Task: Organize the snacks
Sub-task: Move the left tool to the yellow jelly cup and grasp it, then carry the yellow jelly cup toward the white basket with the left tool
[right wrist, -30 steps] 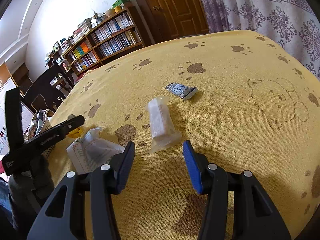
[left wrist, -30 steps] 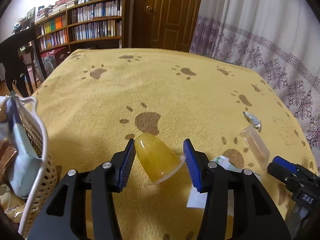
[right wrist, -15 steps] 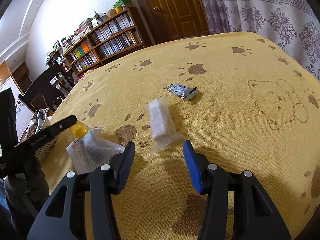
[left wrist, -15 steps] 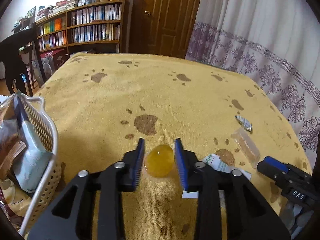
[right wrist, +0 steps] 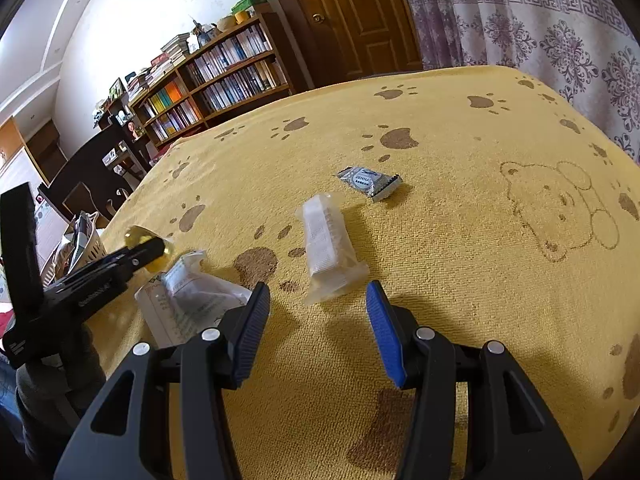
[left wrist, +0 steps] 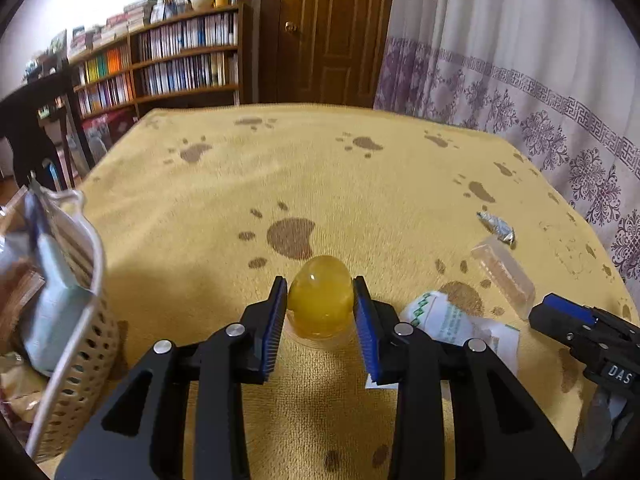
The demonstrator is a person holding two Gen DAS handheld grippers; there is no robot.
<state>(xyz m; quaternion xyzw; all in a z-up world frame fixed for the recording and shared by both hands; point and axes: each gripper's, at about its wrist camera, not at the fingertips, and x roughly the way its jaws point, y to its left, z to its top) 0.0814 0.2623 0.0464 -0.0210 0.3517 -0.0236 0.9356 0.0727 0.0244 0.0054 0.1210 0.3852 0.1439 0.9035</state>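
Right wrist view: white packet (right wrist: pixel 188 296) beside clear-wrapped snack (right wrist: pixel 326 248).

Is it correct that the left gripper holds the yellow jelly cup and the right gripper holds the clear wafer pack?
Not quite. The left gripper does hold the yellow jelly cup, but the right wrist view shows the right gripper open, with the clear wafer pack lying free ahead of it.

You've got soft daylight thru the curtain (left wrist: pixel 520 60), shadows falling toward you. Heavy fisheye bend w/ dark corners; basket (left wrist: pixel 80 320) at left edge is motion-blurred.
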